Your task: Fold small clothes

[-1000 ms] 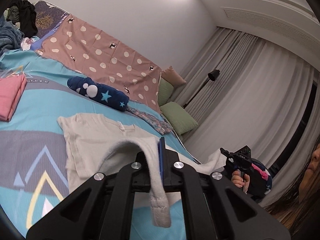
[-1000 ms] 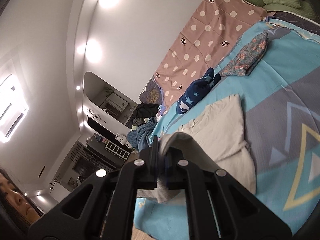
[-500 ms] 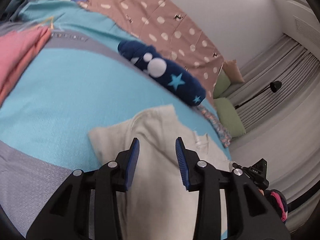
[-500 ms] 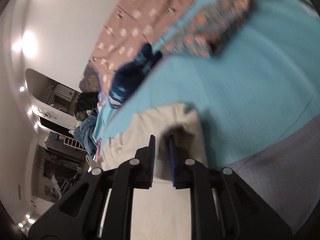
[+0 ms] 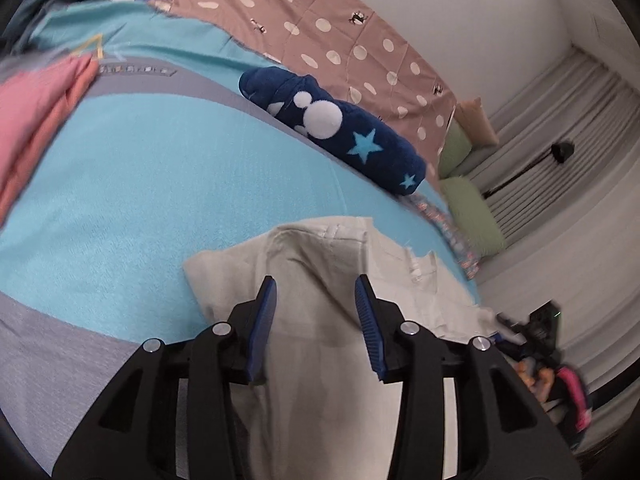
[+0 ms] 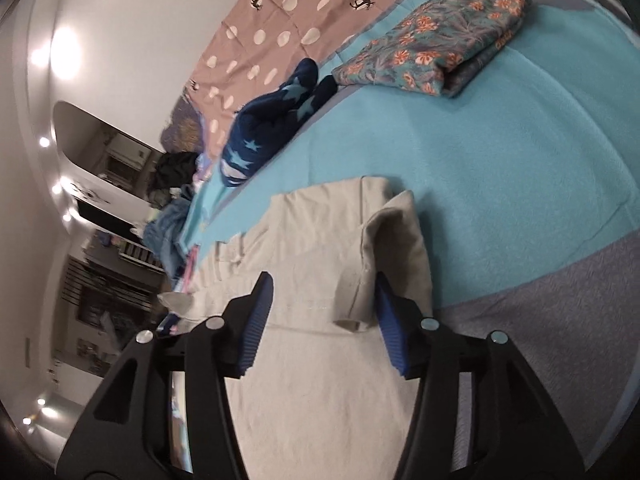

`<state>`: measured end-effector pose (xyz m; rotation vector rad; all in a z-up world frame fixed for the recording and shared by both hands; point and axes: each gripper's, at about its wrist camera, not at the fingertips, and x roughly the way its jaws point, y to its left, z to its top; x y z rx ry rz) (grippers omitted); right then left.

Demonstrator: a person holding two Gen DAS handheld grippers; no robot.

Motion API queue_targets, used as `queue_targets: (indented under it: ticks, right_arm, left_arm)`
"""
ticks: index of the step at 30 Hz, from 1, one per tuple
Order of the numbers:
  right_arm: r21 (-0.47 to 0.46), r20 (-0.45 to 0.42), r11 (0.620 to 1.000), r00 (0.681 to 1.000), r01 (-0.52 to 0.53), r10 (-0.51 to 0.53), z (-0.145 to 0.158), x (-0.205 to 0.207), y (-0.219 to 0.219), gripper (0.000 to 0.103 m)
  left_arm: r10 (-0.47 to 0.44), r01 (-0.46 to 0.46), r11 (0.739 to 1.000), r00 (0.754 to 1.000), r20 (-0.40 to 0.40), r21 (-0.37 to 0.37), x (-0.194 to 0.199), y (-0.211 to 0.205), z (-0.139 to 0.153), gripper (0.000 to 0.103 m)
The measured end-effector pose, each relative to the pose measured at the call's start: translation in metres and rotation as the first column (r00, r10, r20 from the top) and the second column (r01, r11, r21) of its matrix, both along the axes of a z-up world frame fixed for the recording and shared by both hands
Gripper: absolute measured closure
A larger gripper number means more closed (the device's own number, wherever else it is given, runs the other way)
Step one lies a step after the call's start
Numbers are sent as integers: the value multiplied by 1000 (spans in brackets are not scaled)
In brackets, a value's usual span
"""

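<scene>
**Inspector:** Where did the garment lie?

**Operator:** I saw the cream knitted cotton top [image 5: 320, 360] lying on the bed's turquoise-and-grey blanket [image 5: 152, 208], its near part doubled over onto itself. A navy plush with stars [image 5: 340, 136] lay beyond it, and a folded floral cloth [image 6: 440, 40] further right.

**Inspector:** And the claws?

**Operator:** My left claw [image 5: 316, 312] stood partly open over the top, jaws just parted, pads clear of the fabric. My right claw [image 6: 320, 320] had likewise been opening; a loose fold stood against its right pad, unpinched.
</scene>
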<state>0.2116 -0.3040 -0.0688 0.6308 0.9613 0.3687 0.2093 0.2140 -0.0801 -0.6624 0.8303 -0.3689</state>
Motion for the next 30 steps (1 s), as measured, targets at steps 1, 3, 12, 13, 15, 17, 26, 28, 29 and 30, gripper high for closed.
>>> queue_targets:
  ticks: [1,3,12,13,15,17,26,28,29,30]
  right_arm:
    - [-11,-4,1000,1000,0,0,0,2,2,97]
    - [7,4,1000,1000,16,-16,0,4,0,98]
    - [215,-56,962,985,169,-161,-3,77,-31,94]
    - [194,-76,966,984,170,-158,-9,80,-30,93]
    - [145,-62,978,988,149,-141,-13,76,-26,71]
    - [126,-4,983,991,131,-132,-10,68,-29,30]
    - [-133,83,990,996,51,-40,8,64,-26,30]
    - [-198,69,980,998,12,2,1,69,-17,30]
    - [-215,57,976,998,-6,19,-3,73,-12,30]
    - [-222,45,975,999,-19,29,-7,78,-8,30]
  left_arm:
    - [-9,9,998,1000,0,-62,0,1,0,56]
    - [-45,44,991,999,-3,-123,4,-5,1,54]
    - [186,-183,980,982,38,-78,56,11,-2,74]
    - [212,-209,973,977,23,-97,58,19,-6,74]
    - [211,-208,973,977,19,-100,56,23,-6,71]
    - [179,-177,981,983,24,-80,50,21,-5,59]
    - [-41,41,999,999,-28,-5,61,4,-13,49]
    - [-68,71,996,996,-51,46,69,-7,-15,53]
    - [-80,84,994,995,-52,73,72,-11,-14,68]
    - [-84,88,992,995,-49,90,74,-14,-13,83]
